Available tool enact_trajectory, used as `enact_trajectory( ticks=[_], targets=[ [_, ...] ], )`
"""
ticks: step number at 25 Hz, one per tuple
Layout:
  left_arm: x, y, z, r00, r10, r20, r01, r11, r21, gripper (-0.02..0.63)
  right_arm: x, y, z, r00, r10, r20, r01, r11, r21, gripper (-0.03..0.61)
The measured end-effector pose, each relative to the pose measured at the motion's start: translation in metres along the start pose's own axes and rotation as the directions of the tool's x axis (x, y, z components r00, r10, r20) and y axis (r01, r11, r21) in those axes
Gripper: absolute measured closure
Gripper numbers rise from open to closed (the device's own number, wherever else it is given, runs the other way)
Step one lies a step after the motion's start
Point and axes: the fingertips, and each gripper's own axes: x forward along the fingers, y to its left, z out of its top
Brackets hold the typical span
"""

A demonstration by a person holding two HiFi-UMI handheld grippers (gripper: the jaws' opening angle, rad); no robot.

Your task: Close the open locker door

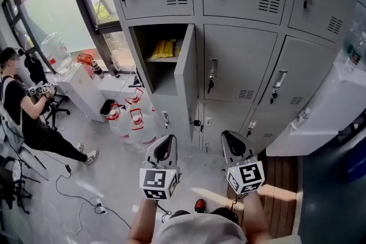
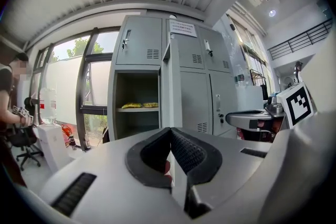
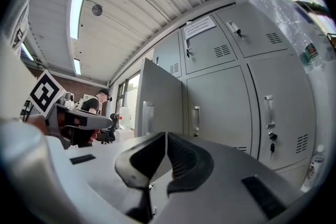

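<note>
Grey metal locker door stands upright, swung out square to the locker bank, while left gripper and right gripper hover before it, fingers clenched empty.

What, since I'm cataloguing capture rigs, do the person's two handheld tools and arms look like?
The left tool and right tool are matching light grey moulded shells, and their jaws are lined with black ribbed pads. Each carries a white cube printed with black square markers. The forearms are bare, and a grey shirt shows below.
</note>
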Motion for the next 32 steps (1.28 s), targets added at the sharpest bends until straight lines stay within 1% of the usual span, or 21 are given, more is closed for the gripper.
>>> enact_trajectory(
  ticks=[5, 9, 14, 16, 21, 24, 29, 31, 32],
  targets=[
    [-0.002, 0.020, 0.001, 0.998, 0.068, -0.005, -0.068, 0.998, -0.002, 0.592, 0.026, 0.014, 0.004, 0.997, 0.083, 0.009, -0.083, 0.997, 0.006, 0.552],
    [-0.002, 0.033, 0.001, 0.992, 0.126, -0.011, -0.126, 0.992, -0.010, 0.592, 0.047, 0.023, 0.007, 0.988, 0.154, 0.018, -0.154, 0.988, 0.003, 0.552],
    [0.000, 0.048, 0.001, 0.974, 0.224, -0.019, -0.224, 0.974, -0.031, 0.592, 0.073, 0.028, 0.013, 0.968, 0.251, 0.028, -0.251, 0.968, 0.004, 0.551],
    [0.003, 0.051, 0.002, 0.966, 0.259, -0.020, -0.260, 0.965, -0.038, 0.592, 0.082, 0.028, 0.014, 0.955, 0.294, 0.028, -0.294, 0.956, 0.004, 0.551],
    [0.005, 0.054, 0.000, 0.939, 0.343, -0.033, -0.344, 0.937, -0.057, 0.592, 0.096, 0.033, 0.013, 0.916, 0.400, 0.018, -0.400, 0.916, -0.005, 0.551],
    [0.004, 0.053, -0.002, 0.922, 0.384, -0.041, -0.386, 0.920, -0.067, 0.592, 0.099, 0.036, 0.014, 0.888, 0.458, 0.031, -0.458, 0.889, -0.006, 0.551],
    [-0.004, 0.053, -0.007, 0.890, 0.452, -0.057, -0.455, 0.887, -0.078, 0.592, 0.099, 0.051, 0.018, 0.814, 0.578, 0.056, -0.579, 0.815, -0.003, 0.545],
    [-0.007, 0.053, -0.008, 0.878, 0.474, -0.061, -0.478, 0.875, -0.080, 0.592, 0.099, 0.057, 0.018, 0.785, 0.618, 0.053, -0.618, 0.786, -0.007, 0.484],
    [-0.009, 0.052, -0.009, 0.873, 0.484, -0.062, -0.488, 0.869, -0.079, 0.592, 0.099, 0.060, 0.017, 0.771, 0.635, 0.052, -0.636, 0.772, -0.006, 0.464]
  ],
)
